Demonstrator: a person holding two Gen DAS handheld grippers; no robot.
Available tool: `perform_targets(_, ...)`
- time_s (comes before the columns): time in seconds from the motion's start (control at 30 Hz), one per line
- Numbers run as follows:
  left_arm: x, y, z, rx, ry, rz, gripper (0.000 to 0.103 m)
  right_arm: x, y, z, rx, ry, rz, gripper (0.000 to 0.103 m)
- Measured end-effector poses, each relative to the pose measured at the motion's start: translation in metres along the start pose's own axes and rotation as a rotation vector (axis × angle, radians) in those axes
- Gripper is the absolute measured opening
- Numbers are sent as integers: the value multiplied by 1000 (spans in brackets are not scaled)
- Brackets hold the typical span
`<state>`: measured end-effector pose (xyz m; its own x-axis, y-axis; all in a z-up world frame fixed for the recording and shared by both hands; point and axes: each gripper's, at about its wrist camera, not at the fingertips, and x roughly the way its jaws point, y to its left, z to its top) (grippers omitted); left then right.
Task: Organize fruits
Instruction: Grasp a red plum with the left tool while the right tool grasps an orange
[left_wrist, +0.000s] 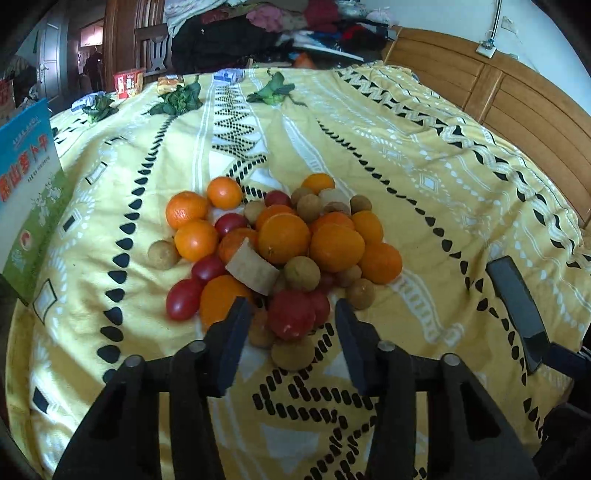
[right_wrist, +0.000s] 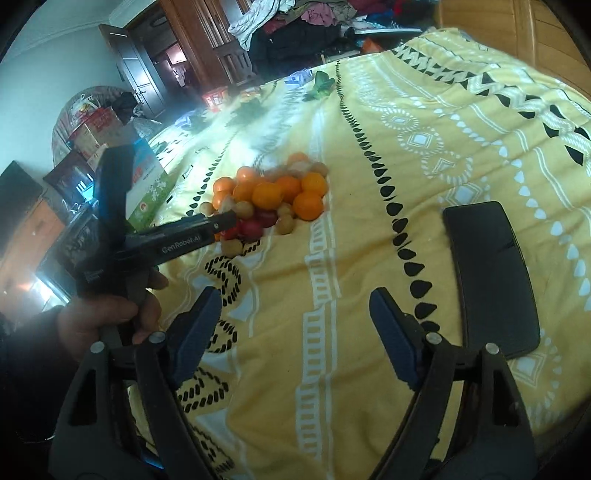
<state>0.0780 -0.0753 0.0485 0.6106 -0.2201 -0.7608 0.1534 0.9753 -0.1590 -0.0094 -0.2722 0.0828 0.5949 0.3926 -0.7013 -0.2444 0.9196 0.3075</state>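
Observation:
A pile of fruit (left_wrist: 284, 240) lies on the yellow patterned bedspread (left_wrist: 424, 177): oranges, small red tomatoes, brown longans and a few pale cut pieces. My left gripper (left_wrist: 291, 308) points down at the near edge of the pile. Its jaws stand either side of a red tomato (left_wrist: 291, 317), with a gap on each side of it. In the right wrist view the pile (right_wrist: 273, 195) lies further off and the left gripper's fingertip (right_wrist: 225, 219) reaches its near side, held by a hand (right_wrist: 107, 314). My right gripper (right_wrist: 295, 301) hovers open over bare bedspread with nothing between its fingers.
A black phone (right_wrist: 491, 277) lies on the bedspread right of the right gripper, also seen as the phone (left_wrist: 517, 306). A blue-green box (left_wrist: 26, 184) stands at the left edge. Leafy greens (left_wrist: 177, 99) lie at the far end. A wooden headboard (left_wrist: 517, 92) borders the right.

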Motion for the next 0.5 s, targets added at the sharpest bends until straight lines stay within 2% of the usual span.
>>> perform_targets(0.17,13,1,-3,-6,18,-6,40,13,-3,4,2,11,9,82)
perform_targets(0.27,13,3,-3,-13,12,-14,29,22,-3,8,3,19,13,77)
perform_targets(0.5,-19,9,-3,-30,-45,-47,28,71,-15,45,10,35,17,64)
